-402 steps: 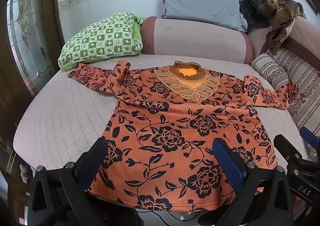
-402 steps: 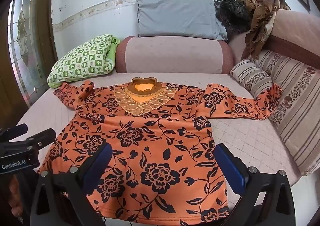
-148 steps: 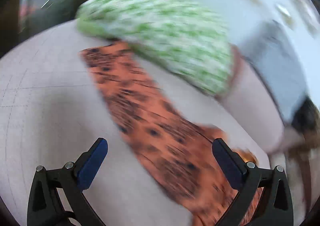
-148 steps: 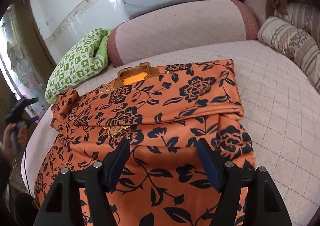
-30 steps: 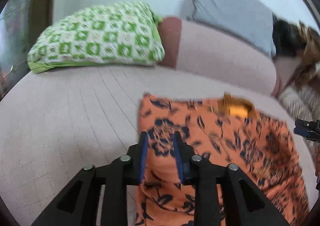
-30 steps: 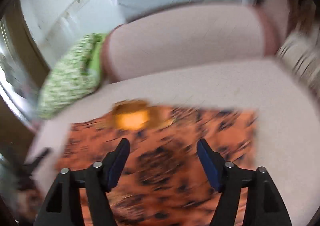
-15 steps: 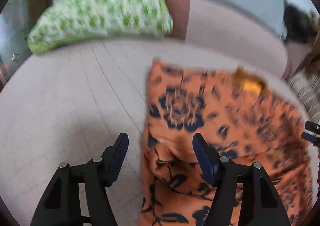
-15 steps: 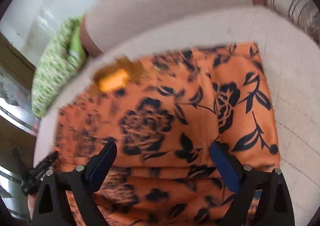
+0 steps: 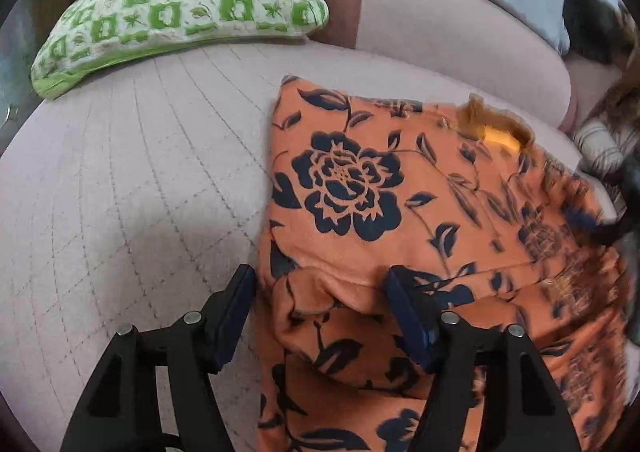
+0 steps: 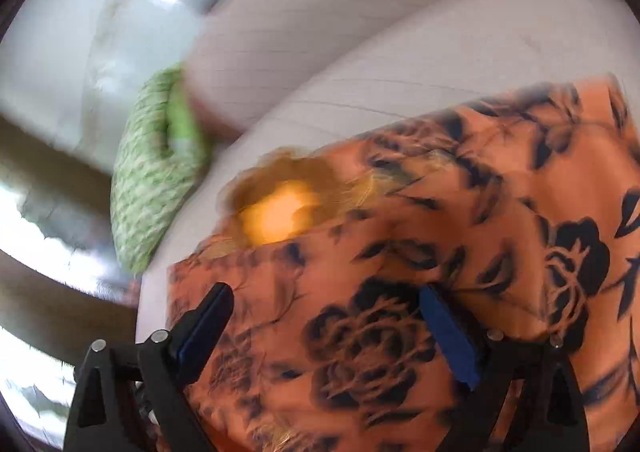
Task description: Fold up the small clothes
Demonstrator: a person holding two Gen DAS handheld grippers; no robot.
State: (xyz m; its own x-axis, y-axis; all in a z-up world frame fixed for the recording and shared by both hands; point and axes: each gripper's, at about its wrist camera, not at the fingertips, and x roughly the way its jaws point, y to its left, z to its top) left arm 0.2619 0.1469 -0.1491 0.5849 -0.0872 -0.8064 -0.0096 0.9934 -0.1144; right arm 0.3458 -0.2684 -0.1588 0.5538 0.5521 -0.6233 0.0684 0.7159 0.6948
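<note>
Nearest the left wrist camera, the left hand-held gripper [image 9: 320,316] stands spread, its blue pads straddling a puckered ridge of the orange floral top [image 9: 400,187] without pinching it. The right hand-held gripper [image 10: 328,326] is likewise spread above the cloth (that view is blurred). The top lies partly folded on the quilted sofa seat [image 9: 120,179]; it looks thin, limp and light, best taken at a doubled edge or corner. Beyond sits a green checked cushion [image 9: 184,7].

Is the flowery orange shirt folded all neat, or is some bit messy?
Mostly neat. One bit stands out: on the orange shirt, the folded-over edge bunches into a small lump right between the open left gripper's fingers, instead of lying flat. The right wrist view is too blurred to judge.
</note>
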